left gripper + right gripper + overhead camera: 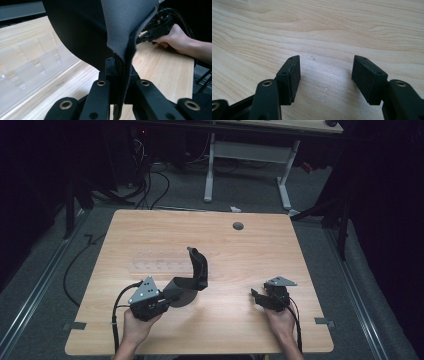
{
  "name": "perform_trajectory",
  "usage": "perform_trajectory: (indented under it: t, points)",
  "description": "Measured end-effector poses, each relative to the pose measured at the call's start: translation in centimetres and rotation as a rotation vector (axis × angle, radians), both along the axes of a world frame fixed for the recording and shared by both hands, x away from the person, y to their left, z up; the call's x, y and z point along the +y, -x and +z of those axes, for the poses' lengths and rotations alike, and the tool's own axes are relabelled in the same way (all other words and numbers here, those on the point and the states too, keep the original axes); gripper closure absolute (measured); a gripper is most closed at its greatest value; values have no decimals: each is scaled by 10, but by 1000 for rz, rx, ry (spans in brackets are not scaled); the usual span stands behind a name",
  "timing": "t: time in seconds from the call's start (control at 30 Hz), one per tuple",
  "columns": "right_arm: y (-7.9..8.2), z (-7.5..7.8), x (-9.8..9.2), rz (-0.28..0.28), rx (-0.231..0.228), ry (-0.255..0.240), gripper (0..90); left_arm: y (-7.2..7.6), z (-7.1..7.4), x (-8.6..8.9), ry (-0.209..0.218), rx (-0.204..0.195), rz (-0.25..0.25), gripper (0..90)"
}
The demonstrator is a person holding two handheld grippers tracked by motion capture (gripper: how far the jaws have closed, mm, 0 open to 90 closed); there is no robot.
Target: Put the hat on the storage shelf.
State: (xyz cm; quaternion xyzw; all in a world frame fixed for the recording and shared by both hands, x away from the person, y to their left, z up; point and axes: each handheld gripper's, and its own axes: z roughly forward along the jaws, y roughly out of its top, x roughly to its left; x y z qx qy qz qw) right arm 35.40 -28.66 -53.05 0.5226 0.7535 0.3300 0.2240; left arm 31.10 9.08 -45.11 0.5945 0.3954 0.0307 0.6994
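The left tool pinches a curled black-and-grey pad; the right tool gapes wide, empty.

Black, grey-lined fabric piece hangs curled above the table.

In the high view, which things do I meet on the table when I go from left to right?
Left gripper, shut on the edge of a dark grey cloth piece → right gripper, open over bare wooden table.
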Motion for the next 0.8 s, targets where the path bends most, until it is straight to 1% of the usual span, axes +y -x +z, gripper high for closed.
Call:
perform_trajectory:
  t: [0.13,0.23,0.43,0.63,0.73,0.8]
  points:
    - [0,0,1,0,-1,6,398,-1,2,4,4,-2,15,864]
    - [0,0,3,1,-5,27,395,-3,5,9,11,-4,36,865]
    - [1,0,4,-5,-4,26,392,-4,10,16,18,-17,59,864]
    - [1,0,4,-5,-4,27,389,-8,15,25,26,-27,91,864]
    - [1,0,4,-4,-3,28,387,-9,17,28,31,-30,102,864]
    - [1,0,4,-4,-3,28,385,-11,19,31,41,-36,117,864]
